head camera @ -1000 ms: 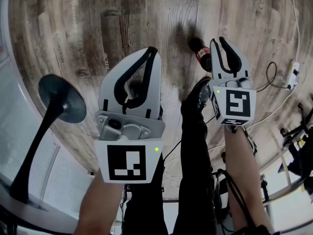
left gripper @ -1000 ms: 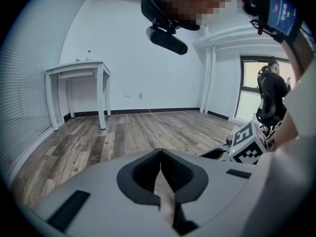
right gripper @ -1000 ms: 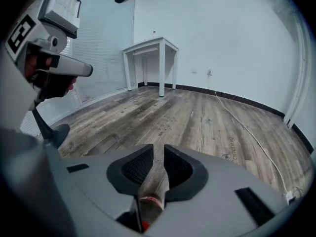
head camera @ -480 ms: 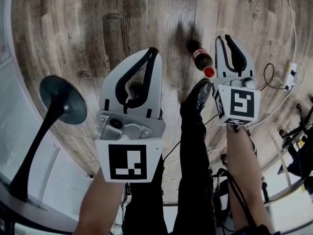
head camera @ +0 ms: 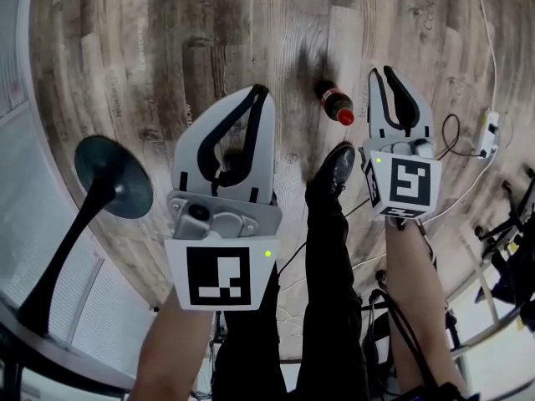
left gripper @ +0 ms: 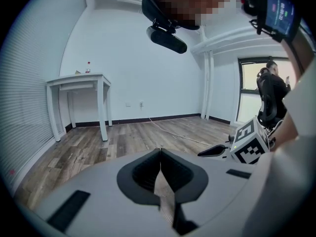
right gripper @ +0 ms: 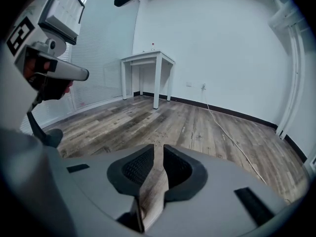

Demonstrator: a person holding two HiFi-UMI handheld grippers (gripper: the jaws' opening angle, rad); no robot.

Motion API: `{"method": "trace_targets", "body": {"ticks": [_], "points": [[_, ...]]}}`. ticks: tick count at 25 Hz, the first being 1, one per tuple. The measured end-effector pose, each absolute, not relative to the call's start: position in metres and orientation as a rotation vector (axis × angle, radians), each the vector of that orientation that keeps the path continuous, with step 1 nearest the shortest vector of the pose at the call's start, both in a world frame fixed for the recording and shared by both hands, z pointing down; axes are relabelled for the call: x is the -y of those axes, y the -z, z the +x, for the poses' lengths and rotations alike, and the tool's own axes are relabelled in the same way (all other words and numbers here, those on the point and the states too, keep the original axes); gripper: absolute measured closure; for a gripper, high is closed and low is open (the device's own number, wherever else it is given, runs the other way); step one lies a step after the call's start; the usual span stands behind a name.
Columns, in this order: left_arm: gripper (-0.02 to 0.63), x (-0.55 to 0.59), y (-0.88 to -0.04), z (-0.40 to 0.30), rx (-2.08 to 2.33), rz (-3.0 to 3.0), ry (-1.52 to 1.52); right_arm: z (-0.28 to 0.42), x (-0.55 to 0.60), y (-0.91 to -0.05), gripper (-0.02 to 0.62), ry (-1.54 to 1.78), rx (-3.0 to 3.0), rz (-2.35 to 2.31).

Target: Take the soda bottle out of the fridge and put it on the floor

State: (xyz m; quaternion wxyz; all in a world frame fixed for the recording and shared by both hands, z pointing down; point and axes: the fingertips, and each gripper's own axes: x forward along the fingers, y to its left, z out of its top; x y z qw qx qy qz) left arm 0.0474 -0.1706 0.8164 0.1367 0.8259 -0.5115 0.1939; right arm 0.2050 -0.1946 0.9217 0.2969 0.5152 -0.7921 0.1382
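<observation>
The soda bottle, dark with a red label and red cap, stands on the wood floor in the head view, left of my right gripper and apart from it. My right gripper hangs above the floor with a narrow gap between its fingertips and nothing in it; its jaws have just closed a little. From its own view the right gripper shows only floor through that gap. My left gripper is shut and holds nothing, its tips meeting in the left gripper view. Neither gripper view shows the bottle.
A black stand with a round base rises at the left. The person's shoe sits just below the bottle. A power strip and cables lie at the right. A white table stands by the far wall.
Both grippers have risen from the floor. The bottle, earlier close against the right gripper's left jaw, now stands apart from it.
</observation>
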Motion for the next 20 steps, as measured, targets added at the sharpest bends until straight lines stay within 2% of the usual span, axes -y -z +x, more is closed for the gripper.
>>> {"method": "trace_targets", "body": {"ticks": [2, 6, 20], "points": [[0.588, 0.178, -0.800, 0.049, 1.497, 2.410, -0.547, 0.204, 0.201, -0.906, 0.528, -0.354, 2.121, 1.380], [0.588, 0.191, -0.758, 0.052, 1.532, 2.446, -0.524, 0.202, 0.216, -0.860, 0.581, -0.303, 2.156, 1.405], [0.588, 0.234, -0.522, 0.062, 1.712, 2.553, -0.340, 0.173, 0.299, -0.567, 0.582, 0.110, 2.412, 1.518]]}}
